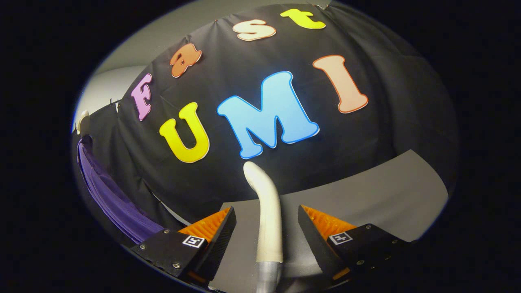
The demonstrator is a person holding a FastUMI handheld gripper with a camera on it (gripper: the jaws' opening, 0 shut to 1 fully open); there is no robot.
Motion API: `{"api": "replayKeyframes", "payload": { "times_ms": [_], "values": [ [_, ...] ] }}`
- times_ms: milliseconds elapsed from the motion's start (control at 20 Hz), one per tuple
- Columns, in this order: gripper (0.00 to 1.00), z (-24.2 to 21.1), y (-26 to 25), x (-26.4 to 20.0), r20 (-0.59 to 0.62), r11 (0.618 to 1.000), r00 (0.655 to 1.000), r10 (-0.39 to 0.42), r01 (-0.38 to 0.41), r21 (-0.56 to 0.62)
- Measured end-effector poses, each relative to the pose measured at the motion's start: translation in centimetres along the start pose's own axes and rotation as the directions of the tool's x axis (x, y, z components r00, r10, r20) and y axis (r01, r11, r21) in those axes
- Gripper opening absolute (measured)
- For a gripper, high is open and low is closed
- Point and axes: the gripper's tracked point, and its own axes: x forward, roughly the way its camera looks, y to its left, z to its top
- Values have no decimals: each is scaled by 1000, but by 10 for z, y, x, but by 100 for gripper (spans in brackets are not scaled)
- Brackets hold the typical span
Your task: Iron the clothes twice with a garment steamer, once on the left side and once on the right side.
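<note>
The garment steamer's white handle [262,183] rises upright between my fingers, its top curving away to the left above them. Its lower end joins a silvery tube [268,276] near my palm. My gripper [266,208] is open around the handle, with a gap on each side, so neither finger touches it. A purple garment [110,195] hangs off to the left, beyond my left finger, against the black cloth wall.
A grey tabletop [366,191] stretches ahead and to the right of the fingers, up to the black cloth wall [386,134]. A small white object [82,120] shows above the purple garment, by the pale room wall.
</note>
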Motion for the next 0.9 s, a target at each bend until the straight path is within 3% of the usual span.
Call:
{"api": "replayKeyframes", "payload": {
  "times_ms": [350,550,700,900],
  "values": [
    [93,-34,-3,24,-170,992,982,85,-68,105],
    [75,-50,0,34,-248,975,959,139,-89,202],
    [45,-51,4,33,-249,951,949,193,-118,286],
    [39,-46,9,23,-219,937,948,229,-154,315]
  ]
}}
